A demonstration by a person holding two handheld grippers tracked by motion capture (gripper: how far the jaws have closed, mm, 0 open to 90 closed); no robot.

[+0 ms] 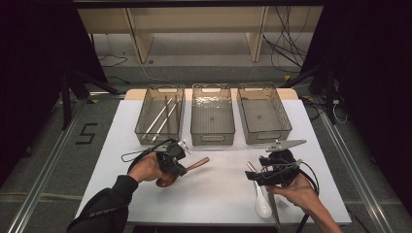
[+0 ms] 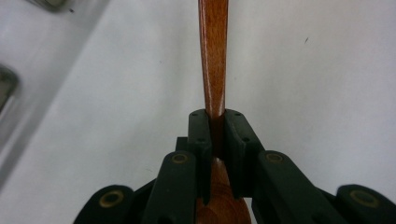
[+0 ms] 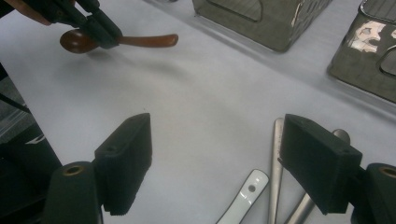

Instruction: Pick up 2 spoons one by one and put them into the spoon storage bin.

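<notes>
Brown wood is what the left hand-held gripper [image 1: 180, 162] is clamped on in the high view: a wooden spoon [image 1: 194, 165] whose handle runs up and right from the jaws while its bowl sits under the hand, just over the white desk [image 1: 218, 194]. Much of that bowl is covered by the gripper body and the person's left hand [image 1: 145, 169]. The right hand-held gripper [image 1: 255, 177] rests near the desk's front right part, jaws apart, beside a white spoon [image 1: 262, 204] and metal cutlery [image 1: 274, 206] that is partly under the right hand [image 1: 296, 191] and hard to sort out. Three grey bins [image 1: 212, 115] stand in a row at the far side; the left one holds thin sticks [image 1: 163, 116], too fine to identify. Left gripper view: both black pads press on the spoon's narrow neck [image 2: 214, 112], the handle rising out of the top edge and the bowl cut off at the bottom. Right gripper view: the jaws stand wide, nothing between them but bare desk; the white spoon's handle end [image 3: 245, 193] and two metal handles [image 3: 276, 172] lie near the right-hand jaw, cut off at the bottom edge. Farther off, the left gripper holds the wooden spoon [image 3: 140, 41] slightly above the desk, judging by its shadow.
</notes>
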